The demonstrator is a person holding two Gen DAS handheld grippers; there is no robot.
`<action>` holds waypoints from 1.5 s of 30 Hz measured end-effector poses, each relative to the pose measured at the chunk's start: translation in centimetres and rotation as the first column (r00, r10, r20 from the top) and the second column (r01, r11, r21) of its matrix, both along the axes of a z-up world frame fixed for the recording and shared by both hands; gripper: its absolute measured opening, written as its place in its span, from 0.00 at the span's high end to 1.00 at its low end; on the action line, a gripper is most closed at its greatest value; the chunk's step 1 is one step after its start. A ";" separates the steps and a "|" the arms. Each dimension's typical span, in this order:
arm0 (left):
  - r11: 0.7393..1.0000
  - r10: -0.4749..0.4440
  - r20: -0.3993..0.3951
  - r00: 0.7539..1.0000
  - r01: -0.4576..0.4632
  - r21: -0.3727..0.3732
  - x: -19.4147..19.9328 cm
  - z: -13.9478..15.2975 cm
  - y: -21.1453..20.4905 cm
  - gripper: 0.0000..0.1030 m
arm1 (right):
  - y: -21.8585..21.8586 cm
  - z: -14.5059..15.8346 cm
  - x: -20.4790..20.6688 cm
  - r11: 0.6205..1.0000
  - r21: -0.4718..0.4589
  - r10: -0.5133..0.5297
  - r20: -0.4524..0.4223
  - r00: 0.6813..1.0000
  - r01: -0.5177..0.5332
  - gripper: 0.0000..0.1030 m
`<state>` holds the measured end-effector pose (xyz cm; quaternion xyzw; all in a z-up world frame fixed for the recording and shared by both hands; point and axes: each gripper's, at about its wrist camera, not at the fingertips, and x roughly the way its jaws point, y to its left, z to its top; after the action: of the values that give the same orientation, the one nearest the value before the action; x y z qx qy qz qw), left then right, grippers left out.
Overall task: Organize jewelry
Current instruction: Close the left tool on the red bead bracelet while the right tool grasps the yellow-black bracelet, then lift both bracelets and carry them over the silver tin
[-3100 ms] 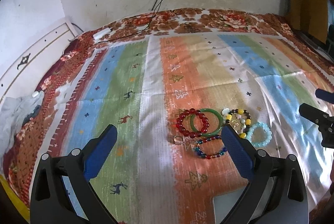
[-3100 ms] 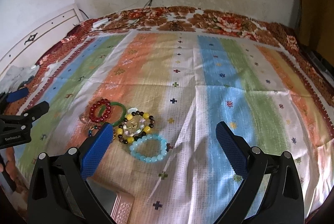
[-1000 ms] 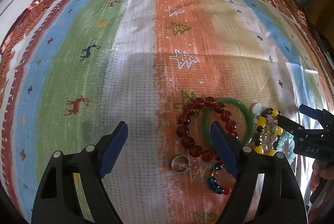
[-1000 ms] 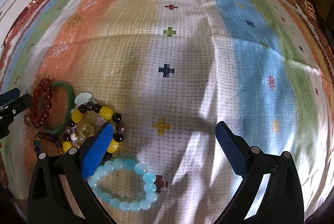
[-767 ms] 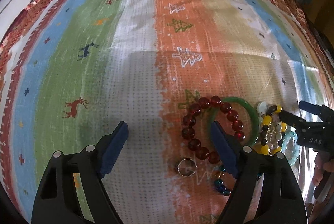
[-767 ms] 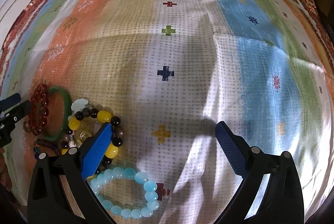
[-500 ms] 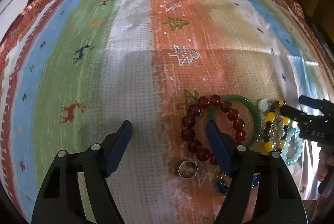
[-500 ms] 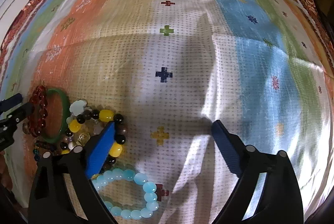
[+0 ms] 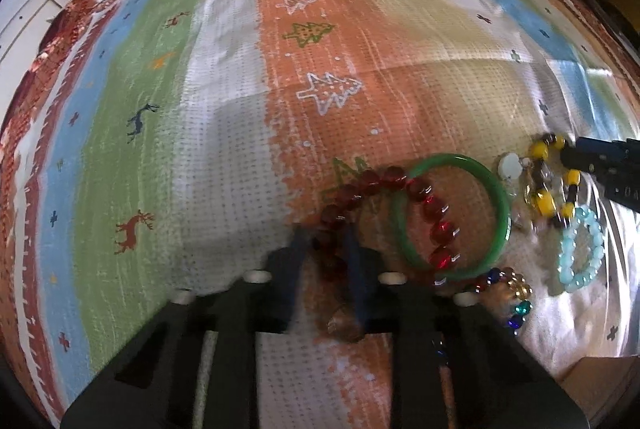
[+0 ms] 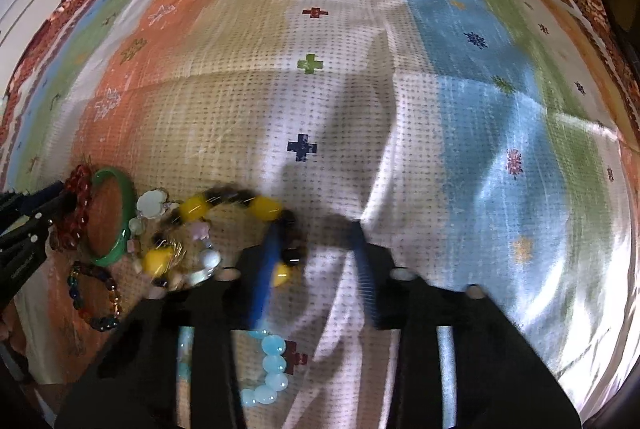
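Striped cloth (image 9: 224, 157): woven bands of green, white, orange, tan and blue with small deer, tree and cross motifs; all the jewelry lies on it.
Left gripper (image 9: 325, 249): points steeply down; its blue jaws have just been closing and now pinch the near side of the red bead bracelet (image 9: 400, 185) between them.
Red bead bracelet: its far side lies across the green bangle (image 9: 496, 189), touching it.
Small ring (image 9: 345, 321): blurred, just behind the left gripper's jaws.
Multicolour bead bracelet (image 9: 508, 289): just beside the bangle's near edge.
Yellow-and-dark bead bracelet (image 10: 264, 207): right of the bangle, tangled with pale charms.
Right gripper (image 10: 316, 249): jaws have just been closing; the blue left jaw presses against that bracelet's beads, the right jaw is on bare cloth; whether the beads are clamped cannot be told through the blur.
Light blue bead bracelet (image 10: 272, 365): under the right gripper's body.
Writing: white letters on each gripper's black body, too blurred to read.
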<state>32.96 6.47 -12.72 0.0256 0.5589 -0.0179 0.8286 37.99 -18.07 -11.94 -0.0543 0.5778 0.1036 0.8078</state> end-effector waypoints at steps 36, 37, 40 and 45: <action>0.986 0.073 0.171 0.983 -0.046 -0.158 -4.4 9.5 -0.9 0.87 | 1.8 10.0 -7.2 0.990 0.086 0.093 0.181 0.979 -0.110 0.90; 0.986 0.079 0.175 0.981 -0.051 -0.160 -4.7 9.7 -0.8 0.87 | 1.8 10.2 -7.4 0.990 0.087 0.095 0.187 0.978 -0.113 0.90; 0.988 0.092 0.189 0.978 -0.066 -0.141 -5.4 10.2 -0.8 0.87 | 2.1 11.0 -8.3 0.988 0.086 0.108 0.205 0.973 -0.128 0.90; 0.987 0.104 0.215 0.971 -0.073 -0.146 -6.5 11.5 -0.6 0.87 | 2.2 12.3 -9.8 0.983 0.106 0.120 0.239 0.964 -0.149 0.90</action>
<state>26.44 5.82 -1.25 -0.0545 0.4609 -0.0164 0.8856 28.21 -15.88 0.37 -0.0551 0.4670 0.1868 0.8625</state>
